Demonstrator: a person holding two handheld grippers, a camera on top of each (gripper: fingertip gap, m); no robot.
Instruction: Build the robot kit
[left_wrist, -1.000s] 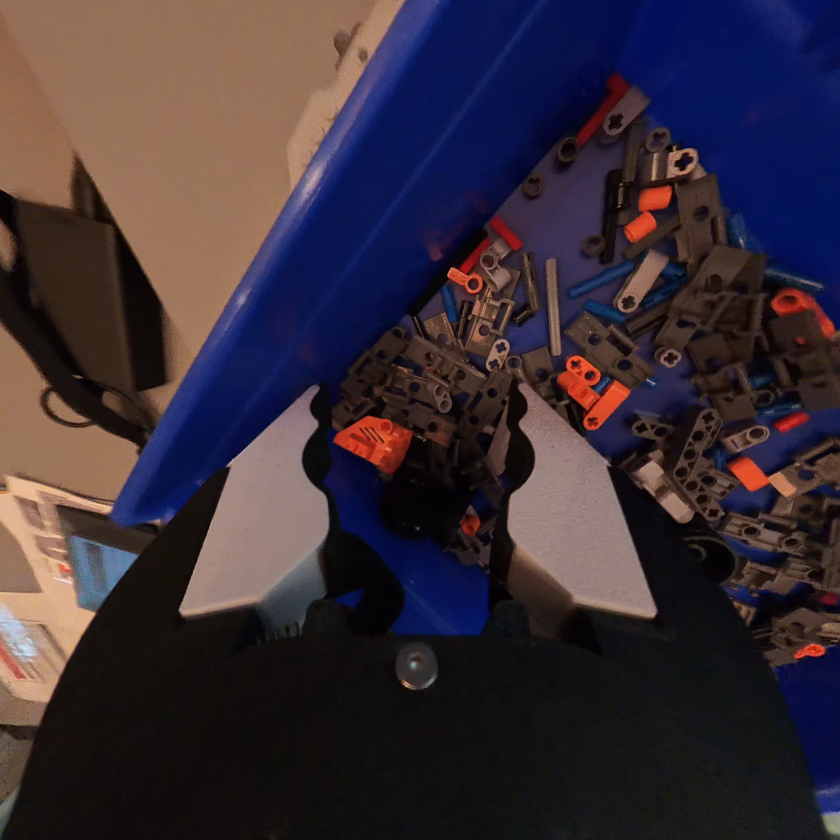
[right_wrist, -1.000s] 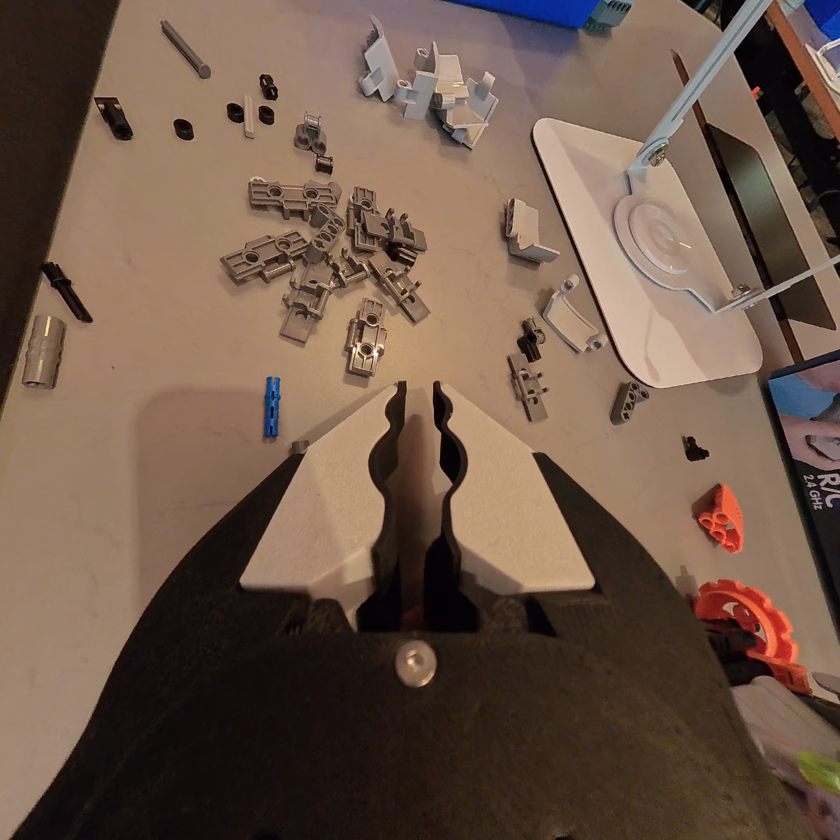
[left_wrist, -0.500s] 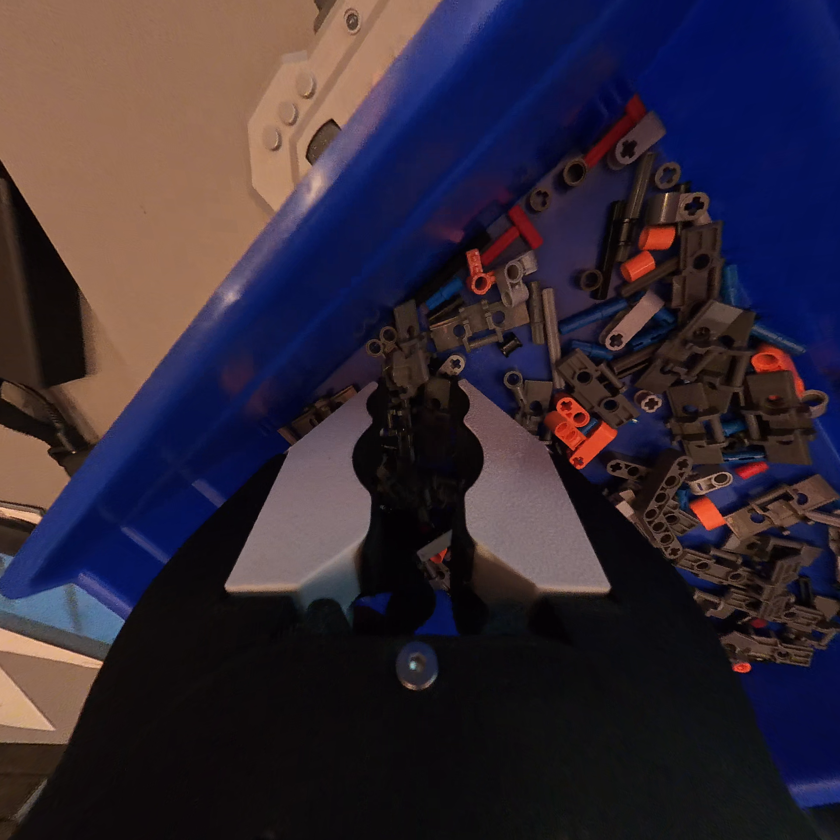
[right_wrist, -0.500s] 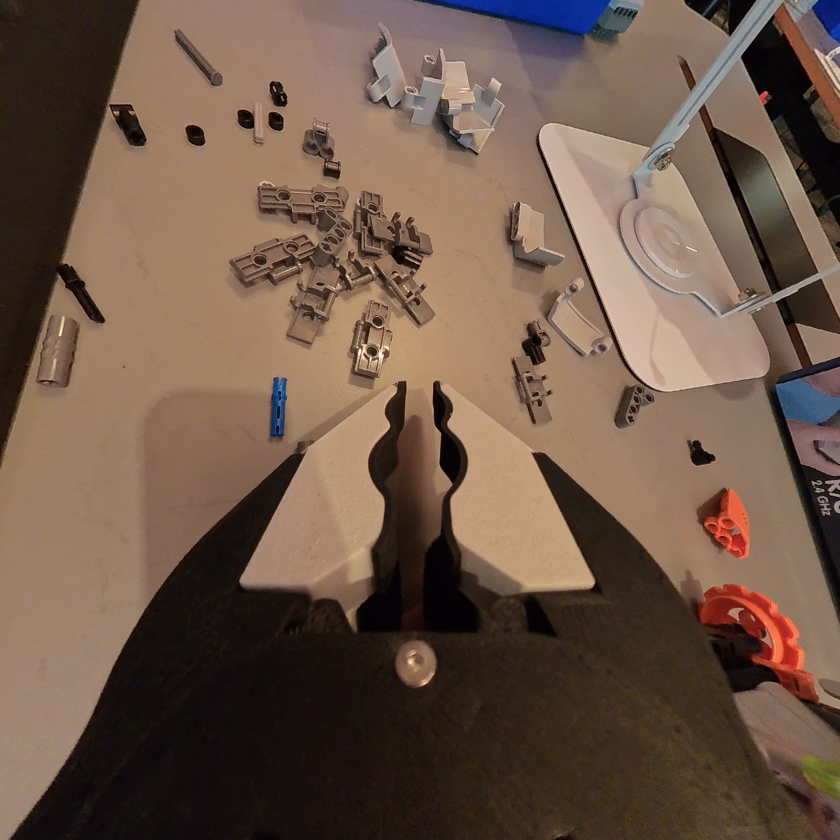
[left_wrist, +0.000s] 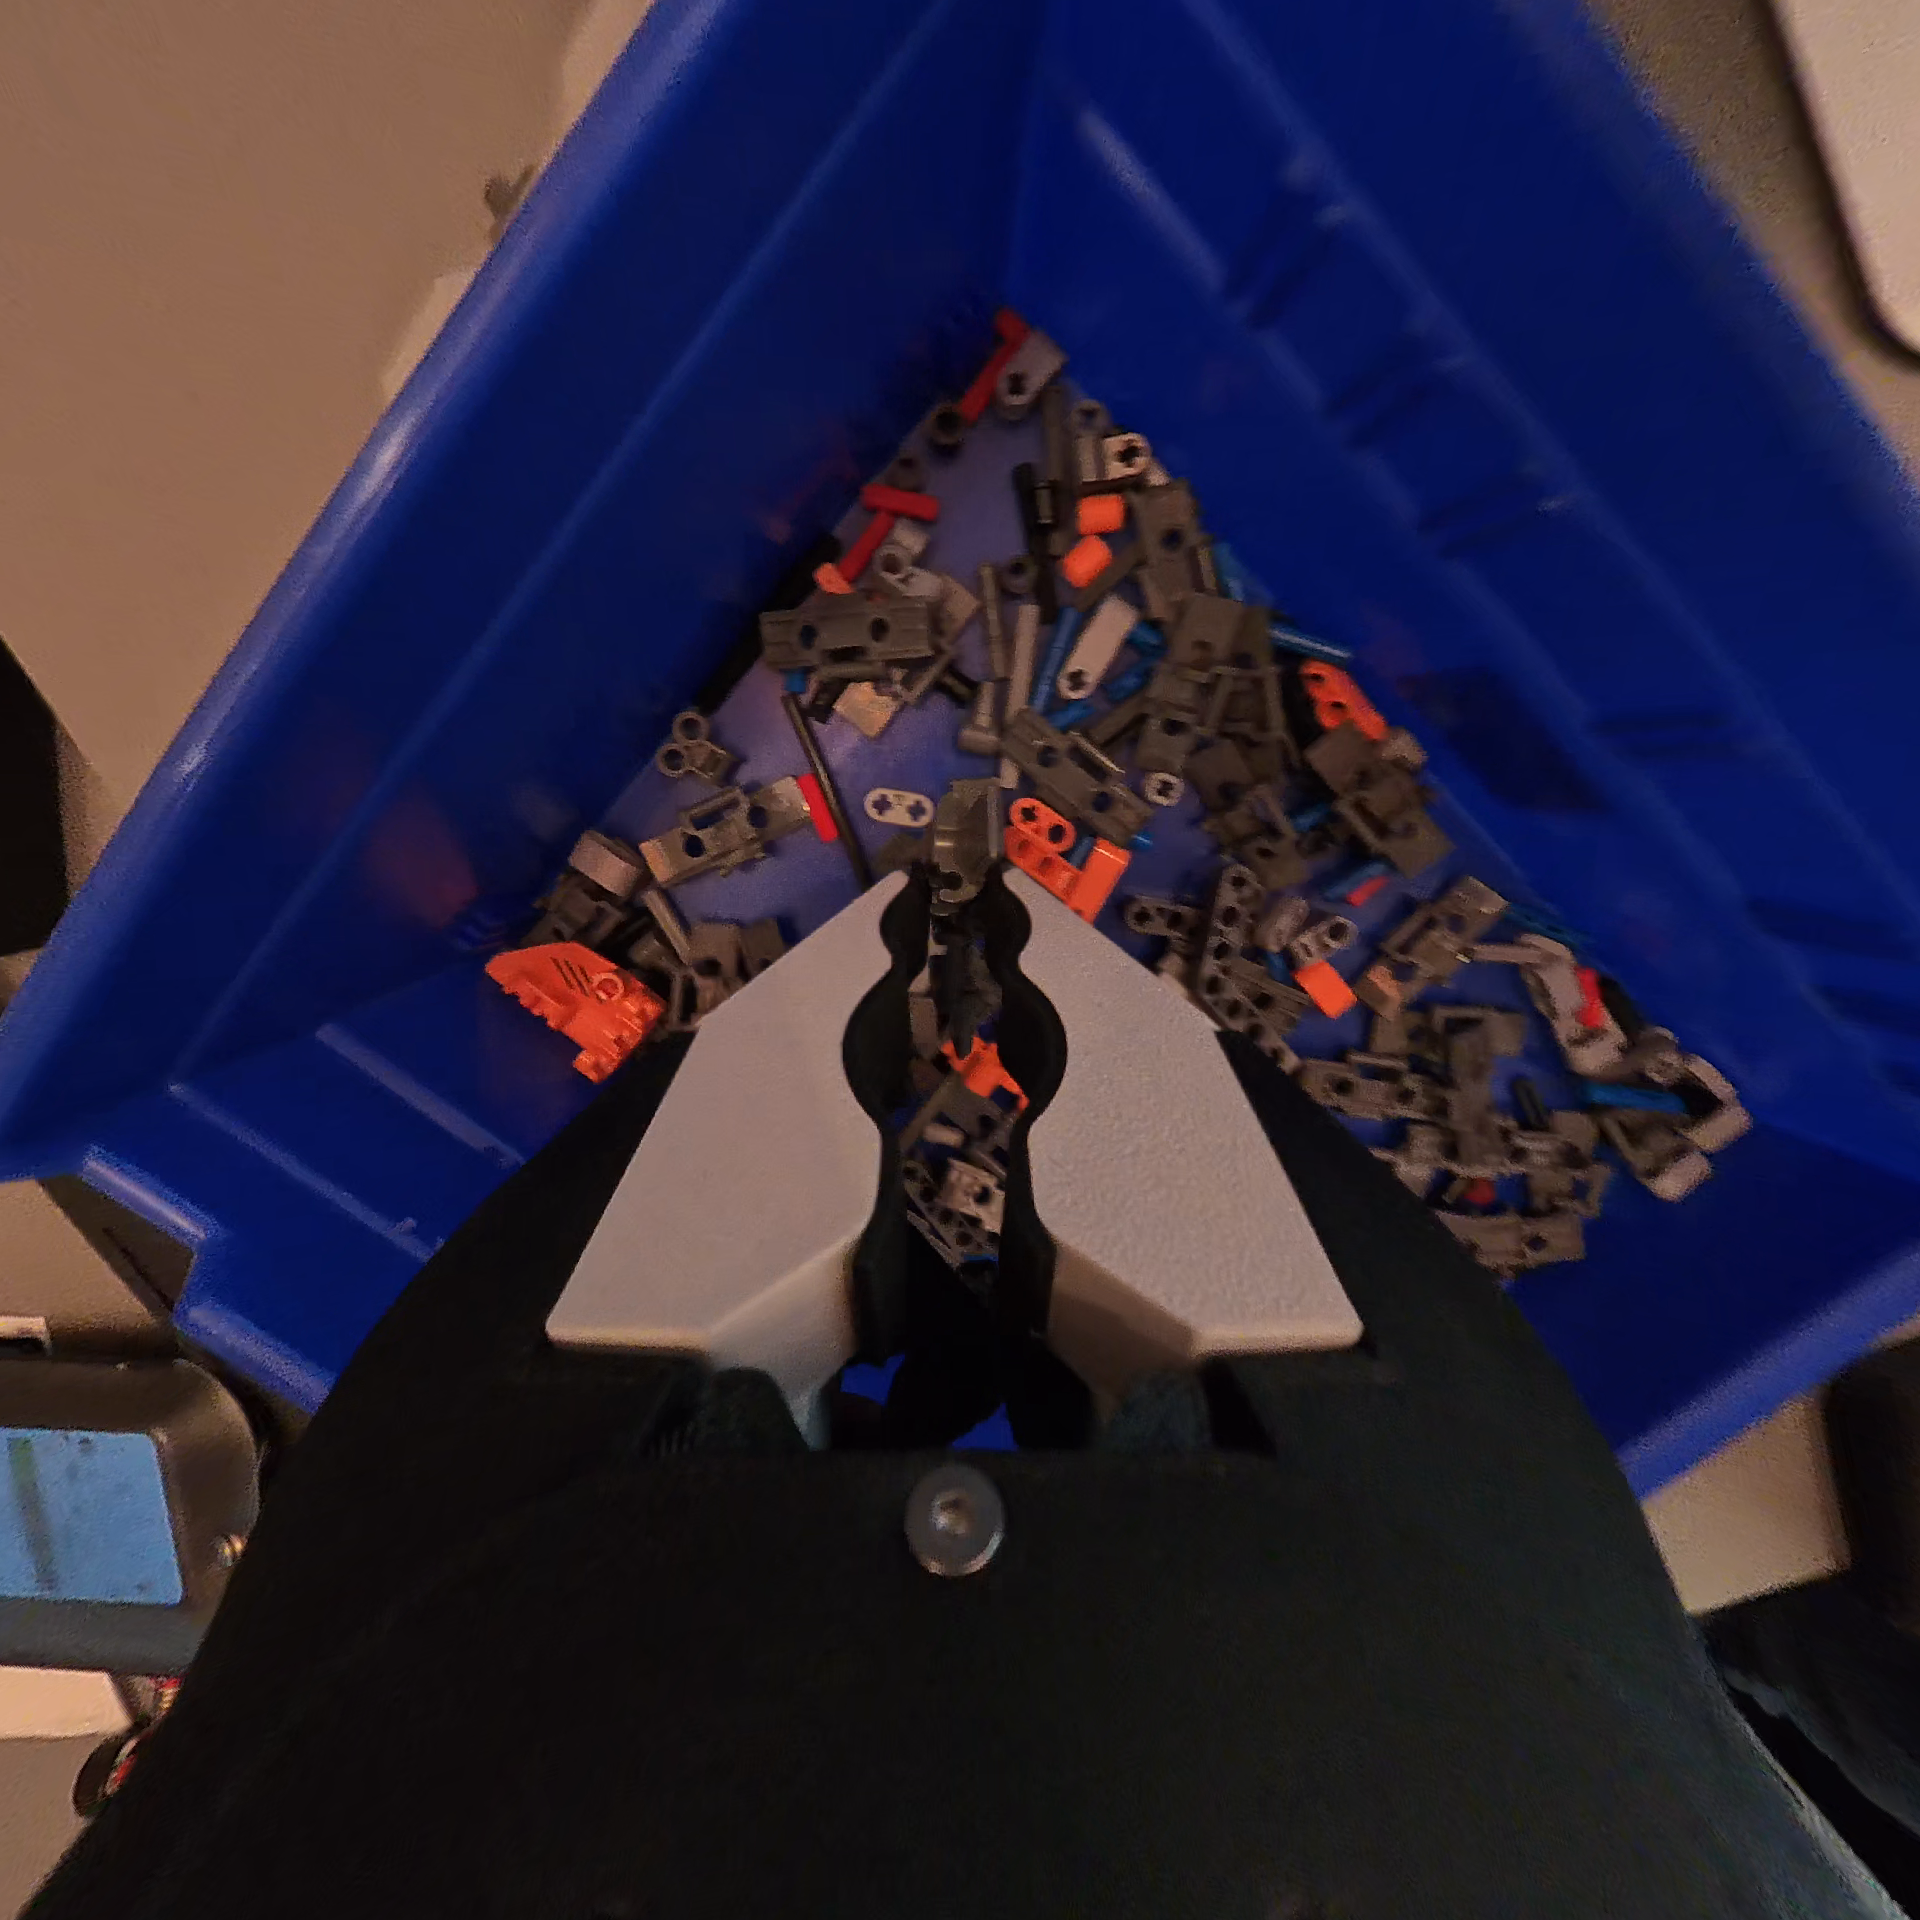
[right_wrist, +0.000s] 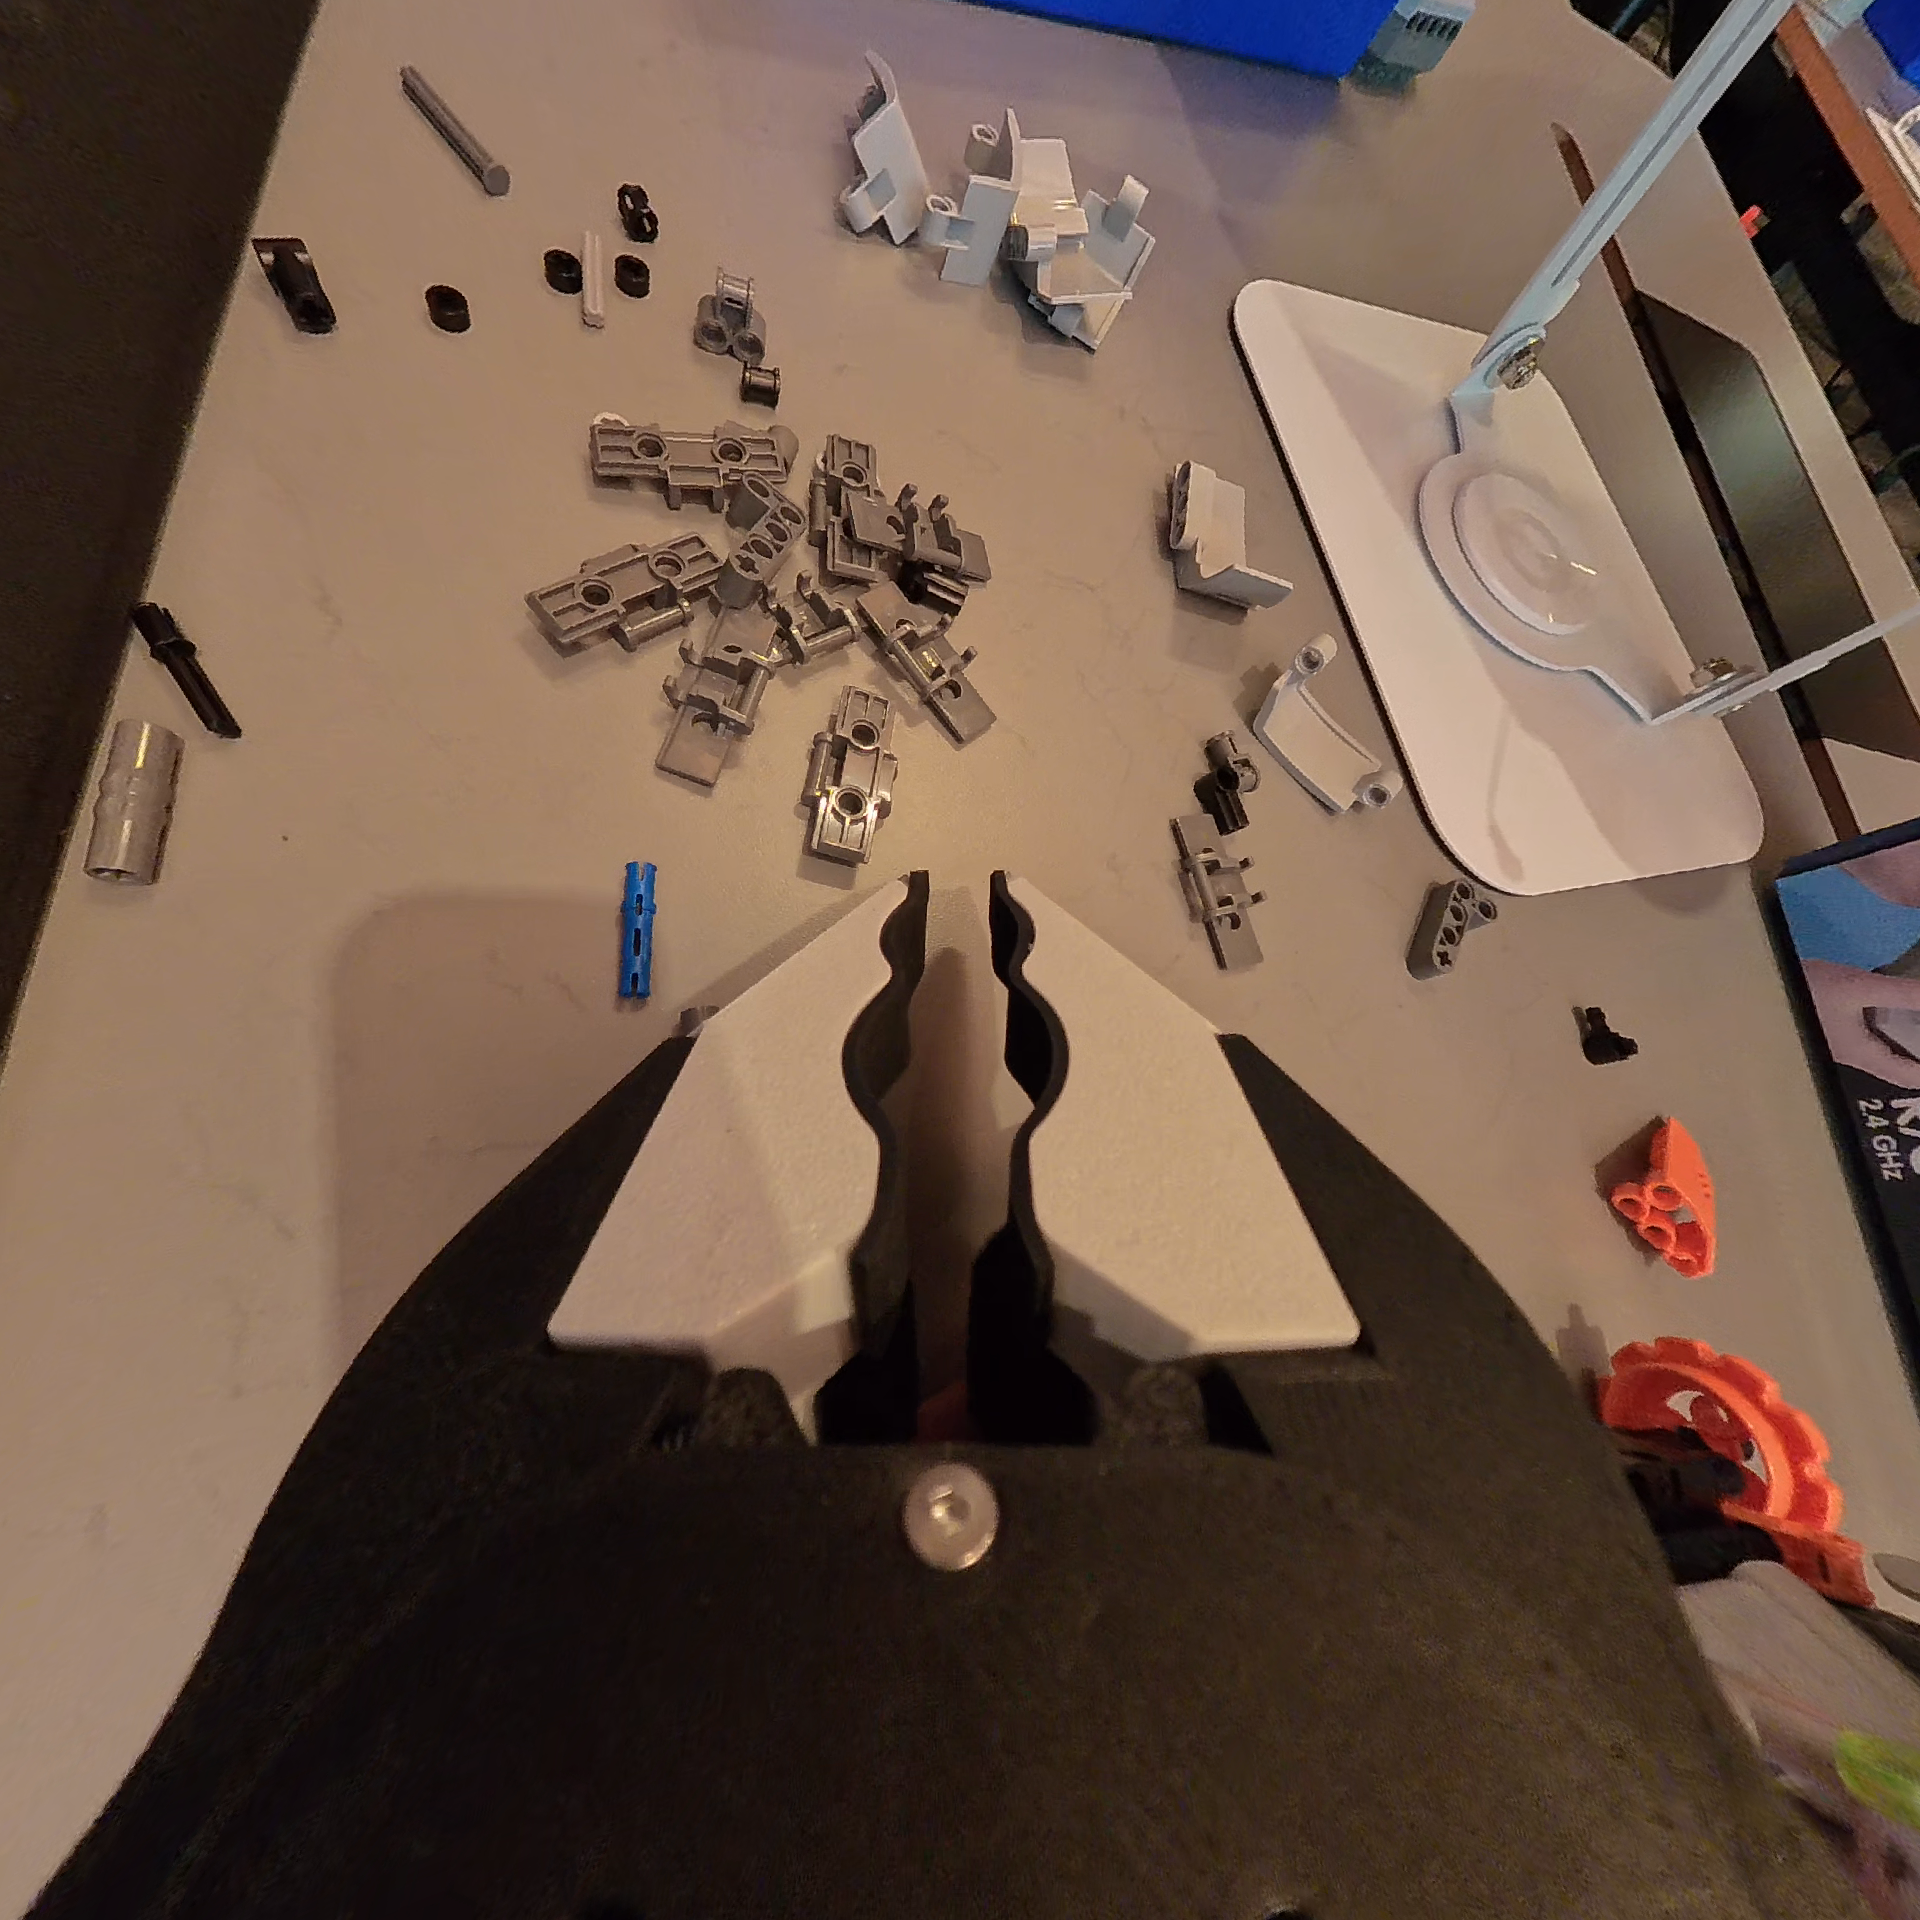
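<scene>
Left wrist view: left gripper hung over the blue bin, fingers drawn in and pinching a dark grey connector piece at their tips, clear of the loose pieces on the bin floor.
Grip advice: judging by how little of the piece sat between the tips, a steady squeeze and a straight lift, away from the bin wall, would suit.
Nearby: an orange panel piece lay just left of the fingers.
Change, left: a second before, the fingers were spread wide over the heap with nothing between them; half a second before they were closing low among the parts.
Right wrist view: right gripper hovered above the counter, fingers nearly together with a narrow gap, holding nothing.
Nearest: a grey plate piece just ahead of the tips, a blue pin to their left, a white tray farther right.
Change, right: the view had crept slightly; the gap looked the same.
</scene>
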